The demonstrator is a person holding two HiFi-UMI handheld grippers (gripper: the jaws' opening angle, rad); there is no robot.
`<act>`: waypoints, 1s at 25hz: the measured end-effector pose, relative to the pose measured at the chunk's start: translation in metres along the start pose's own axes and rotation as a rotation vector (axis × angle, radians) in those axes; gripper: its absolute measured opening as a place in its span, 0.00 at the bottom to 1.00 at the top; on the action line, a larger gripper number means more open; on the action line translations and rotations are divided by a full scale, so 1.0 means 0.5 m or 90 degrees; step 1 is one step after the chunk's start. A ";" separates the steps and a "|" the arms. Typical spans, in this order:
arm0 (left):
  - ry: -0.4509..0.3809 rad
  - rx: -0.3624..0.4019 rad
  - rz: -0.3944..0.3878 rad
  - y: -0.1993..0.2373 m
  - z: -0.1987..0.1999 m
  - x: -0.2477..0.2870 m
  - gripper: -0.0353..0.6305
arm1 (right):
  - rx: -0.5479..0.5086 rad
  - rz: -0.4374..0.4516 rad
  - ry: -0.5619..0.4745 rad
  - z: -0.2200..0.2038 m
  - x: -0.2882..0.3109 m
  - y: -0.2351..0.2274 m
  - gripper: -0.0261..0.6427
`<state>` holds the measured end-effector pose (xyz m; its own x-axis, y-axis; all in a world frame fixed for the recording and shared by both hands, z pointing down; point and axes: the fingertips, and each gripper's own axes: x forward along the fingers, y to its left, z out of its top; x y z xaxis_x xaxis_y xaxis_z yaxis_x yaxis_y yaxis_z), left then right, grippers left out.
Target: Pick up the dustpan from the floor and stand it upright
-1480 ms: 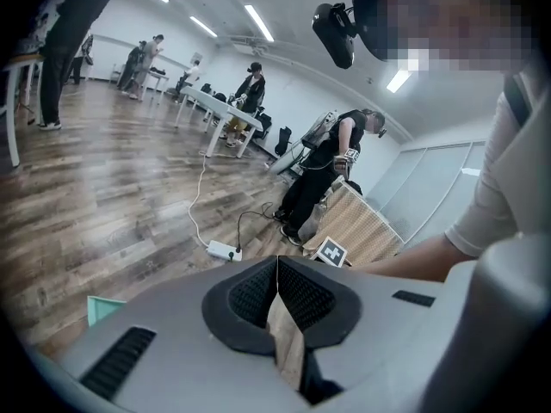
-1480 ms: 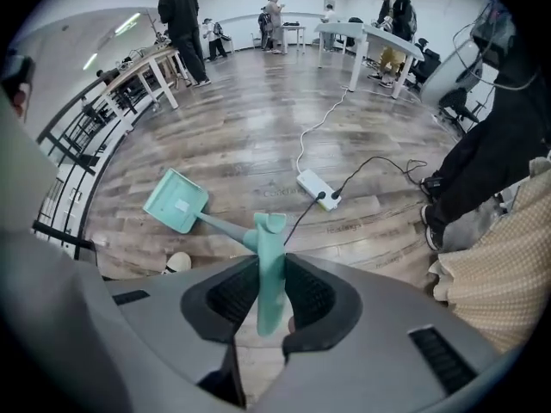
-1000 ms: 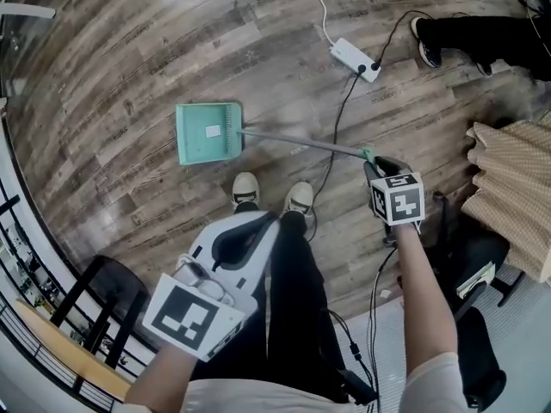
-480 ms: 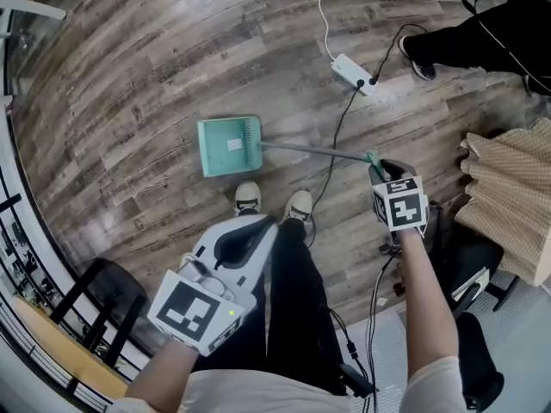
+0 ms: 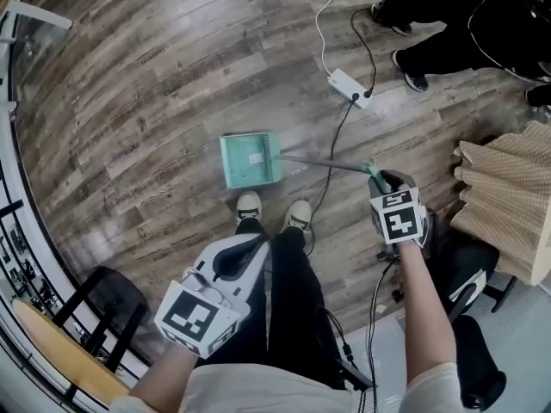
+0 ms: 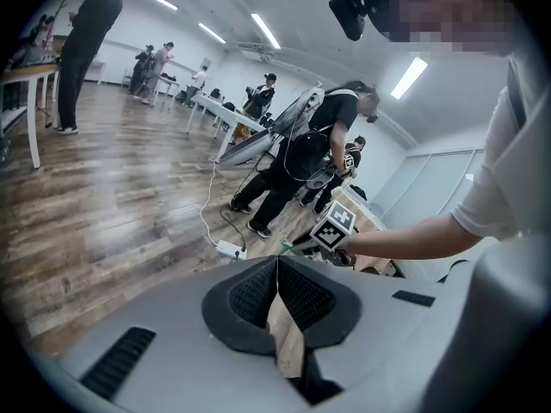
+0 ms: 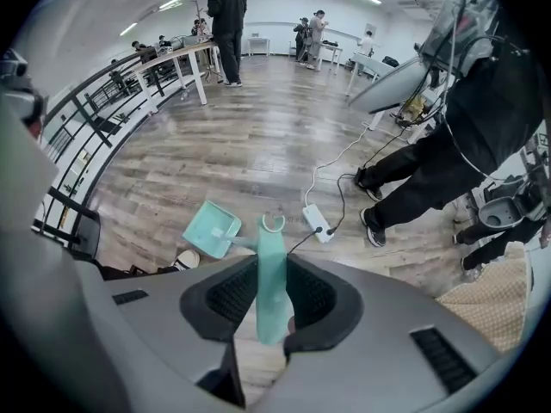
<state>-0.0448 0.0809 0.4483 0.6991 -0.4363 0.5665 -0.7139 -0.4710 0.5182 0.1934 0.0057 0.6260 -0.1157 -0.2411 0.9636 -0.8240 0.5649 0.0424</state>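
Pinching the teal grip [image 7: 272, 282] at the end of the dustpan [image 5: 250, 160] handle [image 5: 323, 163] with the right hand-held gripper [image 5: 380, 177], pointed steeply down. Just opened those jaws a touch, with the grip between the pads and touching both. Holding the handle slanted: low at the pan, high at the gripper. Pan end low over the wood floor [image 5: 129, 101], open side up, just ahead of the two shoes [image 5: 248, 206]; cannot tell whether touching the floor. Left hand-held gripper [image 5: 251, 244] held above the left leg, well apart from the dustpan, jaws pressed together at the tips, nothing between. Beyond the pan: white power strip [image 5: 348, 87] with white and black cables, the black one crossing the handle. Bystander's dark legs [image 5: 448, 33] toward the far right of the floor. Tan patterned fabric [image 5: 504, 188] at right, black chair [image 5: 103, 295] at near left.
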 end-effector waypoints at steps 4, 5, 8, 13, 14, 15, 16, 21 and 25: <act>-0.005 0.004 0.005 0.008 0.008 -0.020 0.09 | -0.009 -0.012 -0.005 0.008 -0.018 0.007 0.21; -0.008 0.004 0.007 0.009 0.012 -0.023 0.09 | -0.013 -0.013 -0.005 0.009 -0.021 0.009 0.21; -0.013 0.004 0.010 0.009 0.018 -0.036 0.09 | -0.015 -0.019 -0.009 0.016 -0.029 0.011 0.21; -0.017 0.005 0.008 0.003 0.021 -0.060 0.09 | -0.001 -0.013 -0.021 0.037 -0.046 0.023 0.21; -0.019 0.005 0.008 0.002 0.021 -0.064 0.09 | 0.001 -0.011 -0.023 0.042 -0.050 0.027 0.21; -0.020 0.004 0.008 0.002 0.020 -0.068 0.09 | 0.003 -0.010 -0.026 0.047 -0.053 0.031 0.21; -0.020 0.005 0.008 0.002 0.019 -0.072 0.09 | 0.003 -0.008 -0.028 0.052 -0.056 0.035 0.21; -0.023 0.002 0.008 0.005 0.012 -0.089 0.09 | -0.020 0.010 -0.035 0.074 -0.067 0.074 0.21; -0.024 -0.001 0.009 0.007 0.012 -0.099 0.09 | -0.010 0.040 -0.048 0.093 -0.082 0.118 0.21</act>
<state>-0.0820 0.0961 0.4180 0.6896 -0.4713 0.5498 -0.7241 -0.4632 0.5111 0.1238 0.0123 0.5770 -0.2087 -0.2638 0.9417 -0.8056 0.5923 -0.0126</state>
